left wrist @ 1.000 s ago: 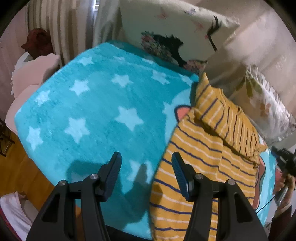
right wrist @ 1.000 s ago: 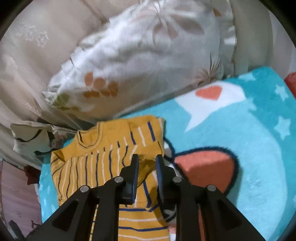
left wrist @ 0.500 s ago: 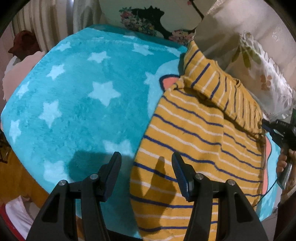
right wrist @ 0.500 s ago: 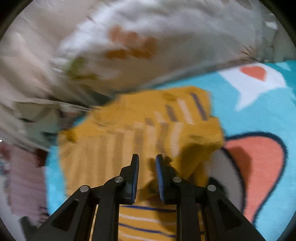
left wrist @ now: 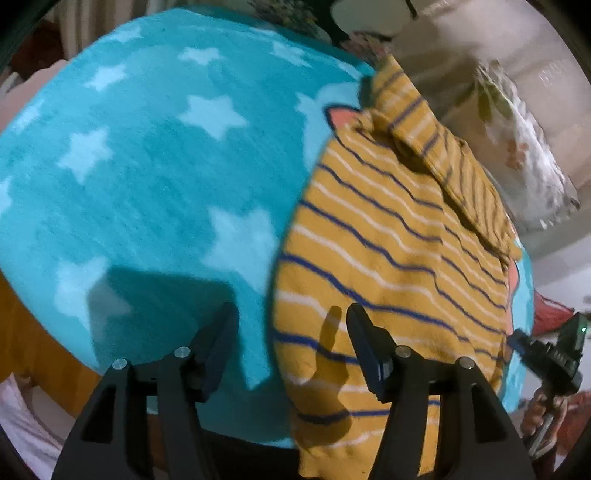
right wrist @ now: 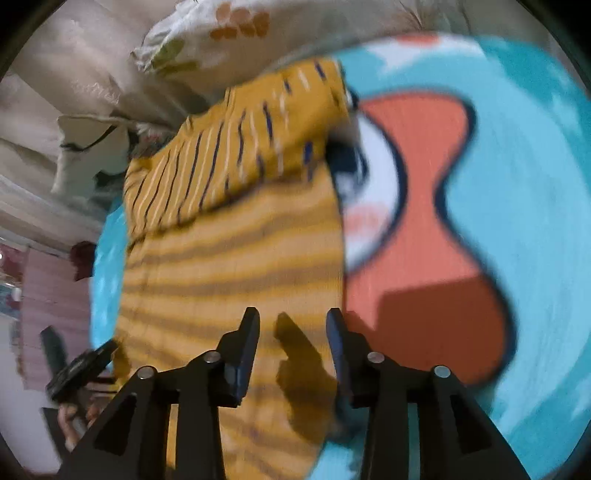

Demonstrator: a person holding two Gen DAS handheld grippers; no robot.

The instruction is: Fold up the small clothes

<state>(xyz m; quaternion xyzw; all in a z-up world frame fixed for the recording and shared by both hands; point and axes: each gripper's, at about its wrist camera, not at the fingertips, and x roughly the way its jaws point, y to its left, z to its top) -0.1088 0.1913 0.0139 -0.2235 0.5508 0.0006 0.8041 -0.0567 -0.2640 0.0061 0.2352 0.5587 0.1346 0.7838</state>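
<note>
A small mustard-yellow shirt with navy and white stripes (left wrist: 391, 254) lies flat on a turquoise star blanket (left wrist: 147, 177). Its sleeves are folded across the chest at the far end (left wrist: 454, 166). My left gripper (left wrist: 291, 325) is open and empty, hovering over the shirt's left hem edge. In the right wrist view the shirt (right wrist: 229, 258) lies ahead with its folded sleeves (right wrist: 258, 140) at the far end. My right gripper (right wrist: 291, 328) is open and empty above the shirt's right edge near the hem. The right gripper also shows in the left wrist view (left wrist: 546, 354).
Floral pillows (right wrist: 229, 33) lie beyond the shirt's collar end. The blanket bears an orange and white cartoon print (right wrist: 424, 221) to the right of the shirt. The blanket's near edge drops to a wooden floor (left wrist: 33, 347) at the left.
My right gripper has let go of the sleeve, opened, and pulled back toward the hem. My left gripper has moved right, closer to the shirt's hem edge.
</note>
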